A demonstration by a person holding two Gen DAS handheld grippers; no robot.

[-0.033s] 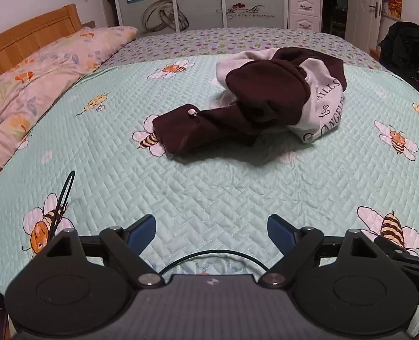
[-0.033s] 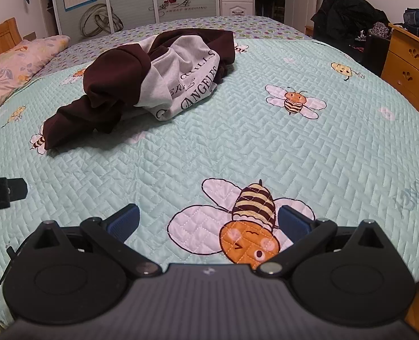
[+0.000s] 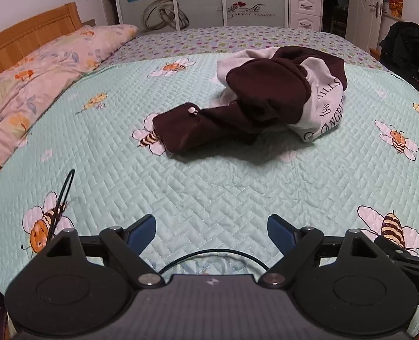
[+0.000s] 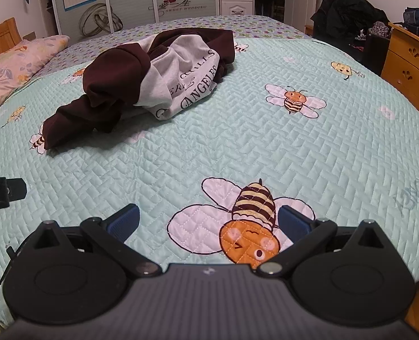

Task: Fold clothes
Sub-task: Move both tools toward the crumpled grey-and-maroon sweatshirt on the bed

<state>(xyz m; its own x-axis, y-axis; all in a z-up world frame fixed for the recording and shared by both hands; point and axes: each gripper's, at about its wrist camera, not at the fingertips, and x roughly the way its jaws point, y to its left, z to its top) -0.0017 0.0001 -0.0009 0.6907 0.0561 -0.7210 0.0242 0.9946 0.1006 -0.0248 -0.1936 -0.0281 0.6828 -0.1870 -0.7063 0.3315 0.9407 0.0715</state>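
**Crumpled sweatshirt waited mid-bed, both tools empty**

The maroon-and-grey sweatshirt (image 3: 280,99) lay bunched on the bed (image 3: 209,187), well apart from the left tool (image 3: 211,226) and right tool (image 4: 209,219), both spread wide and holding nothing. A grab at the heap could likely catch several layers at once, tangling the fold. Its print read partly "ANGELES"; the wardrobe (image 3: 246,11) read "SWEET WEDDING".

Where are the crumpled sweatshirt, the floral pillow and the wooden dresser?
crumpled sweatshirt (image 3: 266,96): left wrist view, on its dark maroon bulge.
floral pillow (image 3: 53,68): left wrist view, on its pink top side.
wooden dresser (image 4: 407,68): right wrist view, on a drawer front.
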